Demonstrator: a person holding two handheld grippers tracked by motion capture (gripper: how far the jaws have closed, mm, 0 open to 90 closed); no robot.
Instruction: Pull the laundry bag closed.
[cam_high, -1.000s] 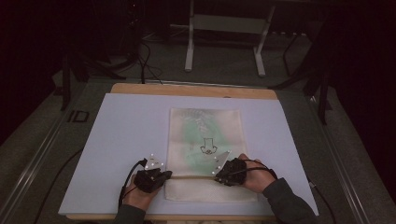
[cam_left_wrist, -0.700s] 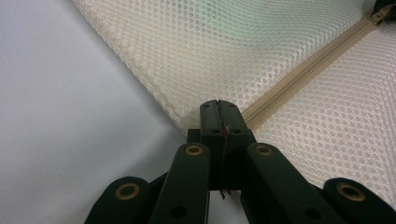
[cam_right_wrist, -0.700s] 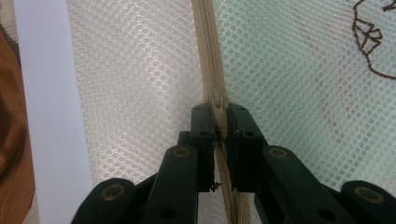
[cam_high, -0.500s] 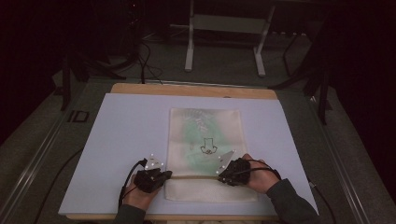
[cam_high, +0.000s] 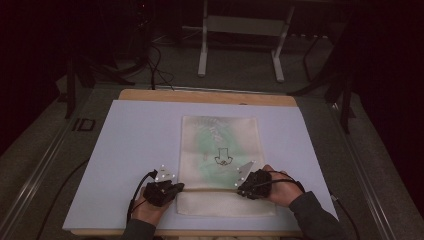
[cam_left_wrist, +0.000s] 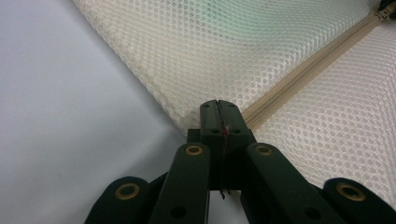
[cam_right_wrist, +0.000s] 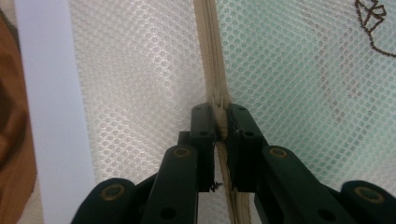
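Mesh bag (cam_high: 220, 155) flat on table (cam_high: 130, 145). Left gripper (cam_left_wrist: 218, 108) fingers clamped on bag's corner at zipper (cam_right_wrist: 211, 51) end (anchor, I reckon); right gripper (cam_right_wrist: 220, 116) fingers pinching the zipper, likely its pull.

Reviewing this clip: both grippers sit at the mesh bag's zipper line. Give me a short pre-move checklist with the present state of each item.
1. Left gripper shut at the end of the zipper, on the mesh bag corner: ok.
2. Right gripper shut on the zipper, tape pinched between its jaws: ok.
3. Right gripper holds the slider or pull itself: cannot tell.
4. Bag lies flat on the white mat: ok.
5. Zipper runs straight between the two grippers in the high view: ok.
6. Zipper open or closed along its length: cannot tell.
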